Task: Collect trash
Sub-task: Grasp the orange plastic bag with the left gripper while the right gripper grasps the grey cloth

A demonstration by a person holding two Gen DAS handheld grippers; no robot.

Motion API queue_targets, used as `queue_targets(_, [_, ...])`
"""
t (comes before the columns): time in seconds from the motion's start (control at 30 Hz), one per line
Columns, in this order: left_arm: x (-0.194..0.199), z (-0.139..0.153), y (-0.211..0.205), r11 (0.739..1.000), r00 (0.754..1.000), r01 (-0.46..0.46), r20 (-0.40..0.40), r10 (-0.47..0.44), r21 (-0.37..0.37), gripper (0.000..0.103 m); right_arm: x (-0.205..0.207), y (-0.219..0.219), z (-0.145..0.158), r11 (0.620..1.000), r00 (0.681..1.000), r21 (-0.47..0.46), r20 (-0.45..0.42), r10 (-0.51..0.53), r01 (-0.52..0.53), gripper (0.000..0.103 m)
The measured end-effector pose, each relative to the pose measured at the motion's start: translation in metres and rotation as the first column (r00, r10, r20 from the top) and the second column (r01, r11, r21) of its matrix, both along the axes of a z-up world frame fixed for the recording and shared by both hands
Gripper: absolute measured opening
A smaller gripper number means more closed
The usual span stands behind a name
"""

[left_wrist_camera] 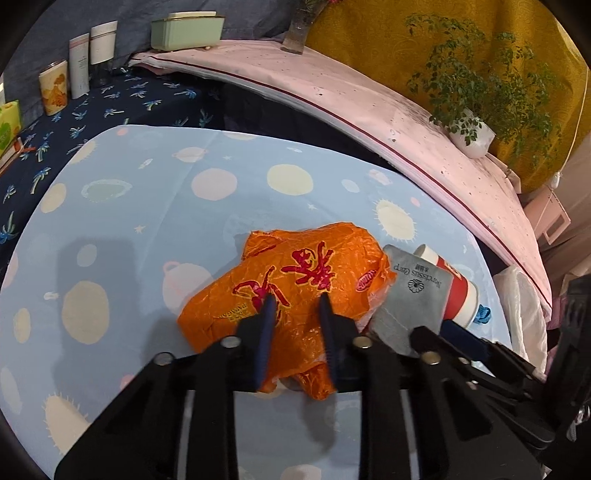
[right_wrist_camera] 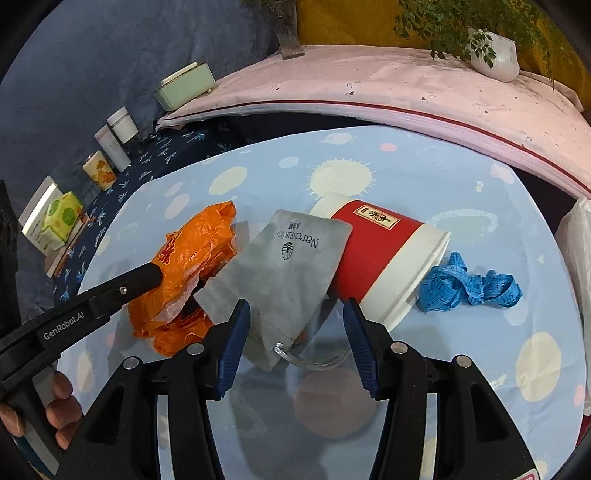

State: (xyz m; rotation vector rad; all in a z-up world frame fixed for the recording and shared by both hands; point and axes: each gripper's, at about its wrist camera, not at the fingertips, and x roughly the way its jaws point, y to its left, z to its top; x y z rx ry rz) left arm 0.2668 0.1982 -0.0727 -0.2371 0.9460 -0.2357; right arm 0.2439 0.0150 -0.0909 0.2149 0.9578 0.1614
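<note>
A crumpled orange plastic bag [left_wrist_camera: 291, 284] lies on the light blue patterned cloth [left_wrist_camera: 147, 221]. My left gripper [left_wrist_camera: 295, 306] has its jaws closed on the bag's near part, with plastic pinched between the blue pads. The bag also shows in the right wrist view [right_wrist_camera: 184, 266], with the left gripper [right_wrist_camera: 177, 291] in it. A grey fabric pouch [right_wrist_camera: 280, 266] lies against a red and white paper cup [right_wrist_camera: 384, 254] on its side. My right gripper [right_wrist_camera: 295, 314] is open and empty, just in front of the pouch's near end.
A blue tape measure [right_wrist_camera: 469, 284] lies tangled right of the cup. A white plastic bag [right_wrist_camera: 580, 236] sits at the right edge. Behind are a pink-covered ledge [left_wrist_camera: 369, 110] with a potted plant [left_wrist_camera: 472, 133], a green box [left_wrist_camera: 184, 31] and several containers [left_wrist_camera: 79, 66].
</note>
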Motion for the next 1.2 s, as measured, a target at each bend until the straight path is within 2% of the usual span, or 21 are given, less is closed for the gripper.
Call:
queue_targets(0.03, [-0.001,0.001,0.0,1.0,1.0,0.004,0.0,-0.004,-0.007,0.005,0.001,0.001,-0.002,1.0,1.0,0.004,-0.004,0.007,-0.007,0.039])
queue_targets(0.07, [-0.001,0.002,0.0,1.0,1.0,0.007,0.0,-0.007,-0.013,0.003,0.002,0.002,-0.003,1.0,1.0,0.006,-0.008,0.012,-0.012,0.031])
queue_targets(0.1, [-0.003,0.004,0.0,1.0,1.0,0.006,0.007,-0.006,-0.015,0.002,0.002,0.003,-0.003,1.0,1.0,0.008,-0.008,0.017,-0.016,0.028])
queue_targets(0.23, [-0.007,0.013,-0.006,1.0,0.999,0.01,0.031,-0.01,-0.005,0.0,0.0,0.005,0.002,0.999,0.999,0.011,0.007,0.033,-0.033,0.004])
queue_targets(0.37, [-0.013,0.027,-0.009,1.0,0.998,0.004,0.055,-0.003,-0.01,0.0,-0.009,0.002,0.02,0.999,0.998,0.013,0.055,0.042,-0.043,0.003])
queue_targets(0.6, [-0.027,0.066,-0.02,1.0,0.992,0.008,0.125,-0.006,-0.017,0.0,-0.028,-0.017,0.074,0.999,0.985,0.025,0.171,0.028,-0.033,0.003])
queue_targets(0.7, [-0.03,0.075,-0.021,1.0,0.992,-0.003,0.128,0.006,-0.02,0.001,-0.036,-0.027,0.093,0.999,0.979,0.027,0.204,0.014,-0.02,0.003])
queue_targets(0.77, [-0.03,0.073,-0.017,0.999,0.993,-0.032,0.113,0.033,-0.016,0.014,-0.042,-0.034,0.102,1.0,0.976,0.03,0.219,0.001,-0.008,0.003])
queue_targets(0.83, [-0.03,0.067,-0.01,0.998,0.993,-0.065,0.098,0.066,-0.017,0.065,-0.048,-0.04,0.107,0.999,0.973,0.037,0.23,-0.007,-0.001,0.003])
queue_targets(0.9, [-0.028,0.056,-0.001,0.993,0.99,-0.114,0.084,0.115,-0.018,0.08,-0.053,-0.048,0.11,0.999,0.972,0.042,0.236,-0.019,0.01,0.003])
queue_targets(1.0, [-0.014,0.031,0.011,0.989,0.99,-0.142,0.001,0.142,-0.037,0.085,-0.058,-0.054,0.107,0.998,0.973,0.055,0.229,-0.035,0.023,0.003])
queue_targets(1.1, [-0.002,0.004,0.021,0.983,0.983,-0.167,-0.084,0.161,-0.078,0.084,-0.059,-0.053,0.1,0.998,0.975,0.062,0.217,-0.038,0.025,0.003])
queue_targets(1.17, [0.0,-0.007,0.022,0.982,0.983,-0.162,-0.107,0.151,-0.099,0.078,-0.058,-0.051,0.095,0.998,0.978,0.064,0.207,-0.036,0.023,0.003])
queue_targets(1.2, [0.001,-0.011,0.022,0.983,0.983,-0.151,-0.116,0.139,-0.104,0.066,-0.057,-0.049,0.09,0.998,0.979,0.066,0.199,-0.035,0.022,0.003])
